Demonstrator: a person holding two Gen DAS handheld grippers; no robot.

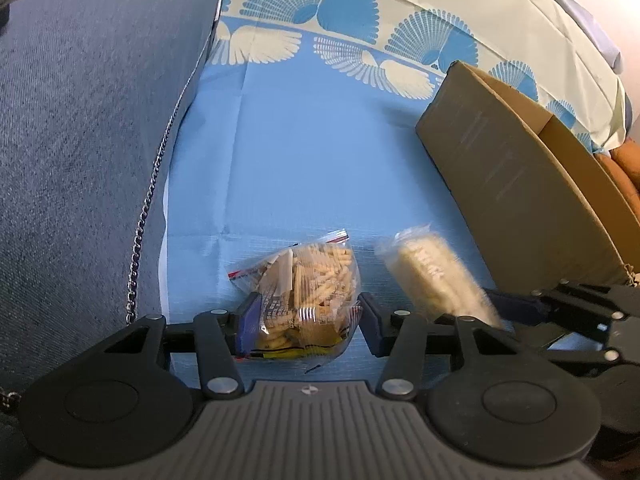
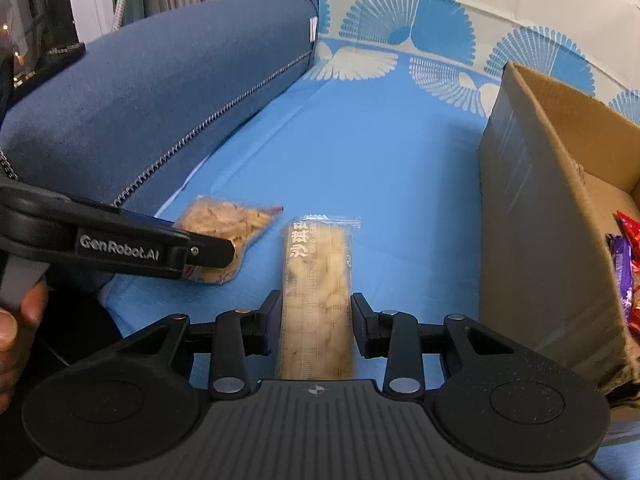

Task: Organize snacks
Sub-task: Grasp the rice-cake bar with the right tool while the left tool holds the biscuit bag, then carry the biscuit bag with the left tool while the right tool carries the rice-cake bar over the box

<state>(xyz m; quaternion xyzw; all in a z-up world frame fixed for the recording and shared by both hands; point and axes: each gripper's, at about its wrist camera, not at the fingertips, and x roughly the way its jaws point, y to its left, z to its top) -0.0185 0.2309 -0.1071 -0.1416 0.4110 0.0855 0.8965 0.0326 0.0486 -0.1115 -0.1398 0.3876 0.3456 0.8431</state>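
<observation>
A clear bag of pale snack sticks point(image 1: 316, 280) lies on the blue cloth point(image 1: 320, 152), and my left gripper point(image 1: 306, 320) is shut on its near end, both pads against its sides. Just to its right, a long clear-wrapped snack bar point(image 2: 316, 264) sits between the pads of my right gripper point(image 2: 314, 320), which press on its two long edges. The bar point(image 1: 436, 276) looks blurred in the left wrist view. The right wrist view shows my left gripper point(image 2: 212, 254) from the side, over the bag point(image 2: 228, 220).
An open cardboard box point(image 2: 532, 220) stands close on the right, with red and purple snack packs point(image 2: 624, 264) inside. A dark blue cushion point(image 1: 80, 120) with a zipper borders the left. A person's hand point(image 2: 16, 320) holds the left gripper.
</observation>
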